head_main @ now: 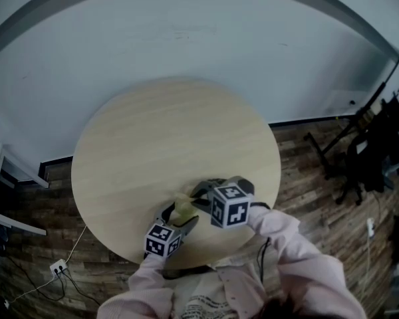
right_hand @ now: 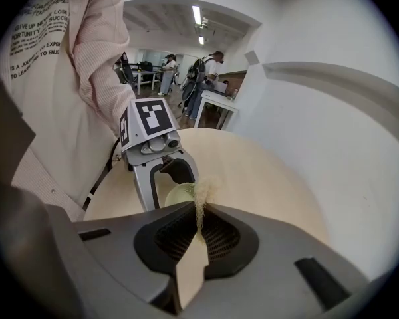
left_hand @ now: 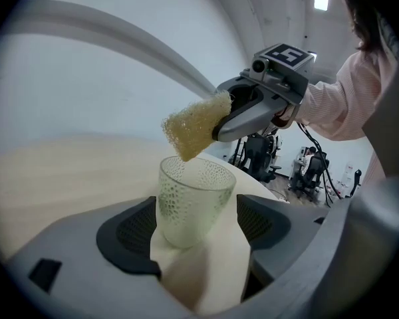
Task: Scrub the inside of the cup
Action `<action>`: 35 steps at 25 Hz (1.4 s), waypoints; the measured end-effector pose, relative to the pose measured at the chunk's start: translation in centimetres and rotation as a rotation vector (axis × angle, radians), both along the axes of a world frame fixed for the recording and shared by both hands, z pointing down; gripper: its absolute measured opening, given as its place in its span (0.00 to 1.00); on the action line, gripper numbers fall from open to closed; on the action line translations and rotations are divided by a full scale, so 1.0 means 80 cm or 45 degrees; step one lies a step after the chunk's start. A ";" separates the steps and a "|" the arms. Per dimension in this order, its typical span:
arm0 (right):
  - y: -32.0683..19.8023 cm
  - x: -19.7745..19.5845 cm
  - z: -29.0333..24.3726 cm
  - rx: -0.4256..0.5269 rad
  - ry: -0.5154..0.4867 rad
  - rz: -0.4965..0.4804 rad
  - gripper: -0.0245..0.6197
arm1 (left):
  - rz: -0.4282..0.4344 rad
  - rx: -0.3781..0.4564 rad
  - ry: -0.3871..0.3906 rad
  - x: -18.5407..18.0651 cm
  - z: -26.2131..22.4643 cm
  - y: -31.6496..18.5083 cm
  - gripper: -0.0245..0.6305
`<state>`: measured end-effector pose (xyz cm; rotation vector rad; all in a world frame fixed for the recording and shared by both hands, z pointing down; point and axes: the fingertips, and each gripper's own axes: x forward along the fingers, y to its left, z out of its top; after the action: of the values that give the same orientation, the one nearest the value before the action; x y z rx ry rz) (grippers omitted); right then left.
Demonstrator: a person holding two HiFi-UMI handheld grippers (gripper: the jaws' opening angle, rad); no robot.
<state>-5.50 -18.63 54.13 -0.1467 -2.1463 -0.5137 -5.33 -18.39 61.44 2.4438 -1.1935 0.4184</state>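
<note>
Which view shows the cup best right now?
Left gripper view: the whole dimpled cup, close up, sponge at its rim. Head view gives only a pale speck; right gripper view a rim sliver behind the sponge.

Your left gripper (left_hand: 194,226) sits low, jaws wide apart. They straddle the cup (left_hand: 189,205), and the pads aren't pressing it. Your right gripper (right_hand: 198,230) is higher, on the right, angled down toward the left one. Its jaws are pinched together on the sponge (left_hand: 189,130), whose free tip is at the cup's rim. Left forearm (head_main: 148,283) and right forearm (head_main: 279,232) are tucked close to your torso.
</note>
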 end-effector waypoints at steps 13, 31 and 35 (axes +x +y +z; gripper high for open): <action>0.010 0.000 0.025 0.055 0.111 -0.118 0.07 | -0.022 0.047 0.011 0.003 0.003 -0.009 0.58; 0.003 0.004 0.046 0.103 0.316 -0.177 0.07 | -0.058 0.100 0.010 -0.001 0.006 -0.014 0.57; 0.002 0.003 0.049 0.091 0.353 -0.172 0.07 | -0.060 0.090 0.009 0.000 0.006 -0.013 0.56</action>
<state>-5.25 -18.46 58.09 -0.3064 -1.8537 -0.6103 -5.31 -19.46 61.92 2.4688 -1.2815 0.3595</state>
